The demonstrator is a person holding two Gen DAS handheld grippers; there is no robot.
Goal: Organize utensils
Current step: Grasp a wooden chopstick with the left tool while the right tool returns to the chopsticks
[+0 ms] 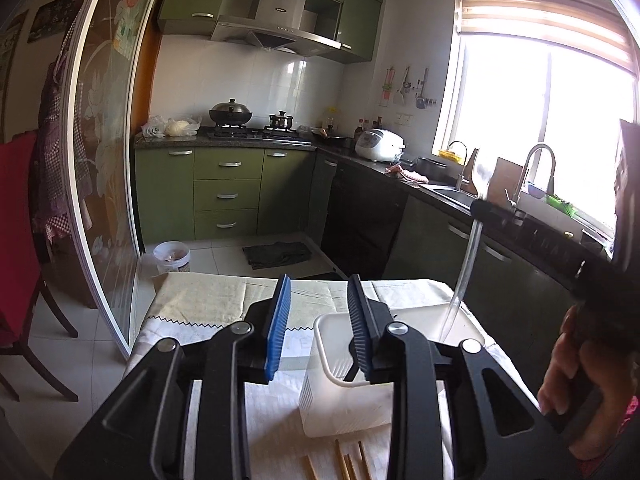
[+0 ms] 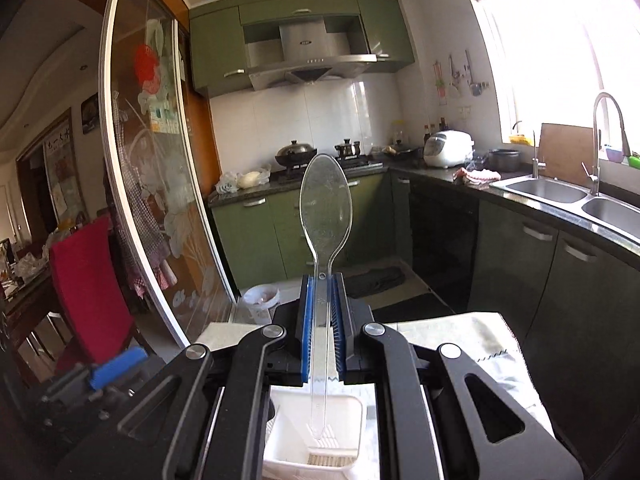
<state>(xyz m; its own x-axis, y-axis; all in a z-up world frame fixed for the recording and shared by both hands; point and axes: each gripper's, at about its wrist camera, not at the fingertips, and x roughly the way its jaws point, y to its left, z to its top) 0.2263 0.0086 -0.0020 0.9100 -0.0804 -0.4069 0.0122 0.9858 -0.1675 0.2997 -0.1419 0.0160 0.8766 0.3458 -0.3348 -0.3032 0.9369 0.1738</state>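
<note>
My right gripper (image 2: pixel 321 280) is shut on a clear plastic spoon (image 2: pixel 325 208), bowl up, its handle end hanging down into a white slotted utensil basket (image 2: pixel 352 412). In the left wrist view the spoon (image 1: pixel 466 256) stands upright over the basket (image 1: pixel 320 344), gripped by the right gripper (image 1: pixel 486 210). My left gripper (image 1: pixel 320 284) is open and empty, its right finger over the basket's near left rim. Several wooden chopsticks (image 1: pixel 348 462) lie on the cloth-covered table (image 1: pixel 208 300) in front of the basket.
A kitchen lies beyond the table: green cabinets (image 1: pixel 228 192), a sink with faucet (image 2: pixel 560 192) at the right, a white bucket (image 1: pixel 172 256) and a dark mat (image 1: pixel 276 254) on the floor. A red chair (image 2: pixel 88 280) stands at the left by the sliding glass door.
</note>
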